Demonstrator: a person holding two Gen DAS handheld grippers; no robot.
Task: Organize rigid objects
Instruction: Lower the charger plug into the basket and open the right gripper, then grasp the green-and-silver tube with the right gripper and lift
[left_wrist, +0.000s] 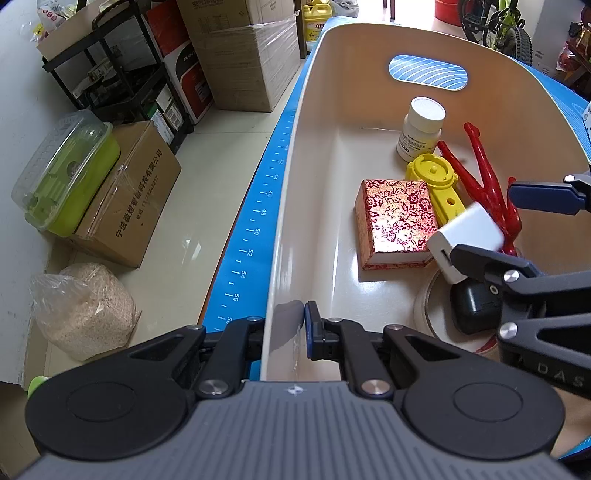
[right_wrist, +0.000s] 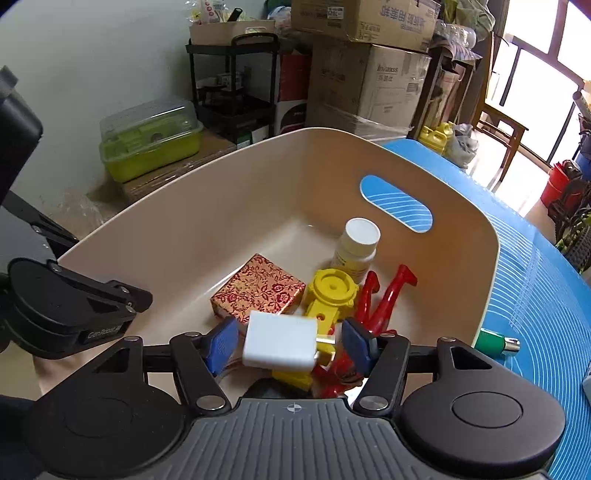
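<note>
Most things already sit in the tub (right_wrist: 192, 221) — our left tool (left_wrist: 286, 328) clamps its rim, our right tool (right_wrist: 290, 341), jaws apart, releases the white charger (right_wrist: 280, 339); a green item (right_wrist: 495, 342) waits outside.

glossy smooth plastic bin (left_wrist: 295, 221)

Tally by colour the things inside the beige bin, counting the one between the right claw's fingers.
White: 2, pill bottle, charger block
Yellow: 1, plastic part
Red: 1, plastic clip
Red-and-gold: 1, patterned box
Black: 1, small case
Total: 6
</note>
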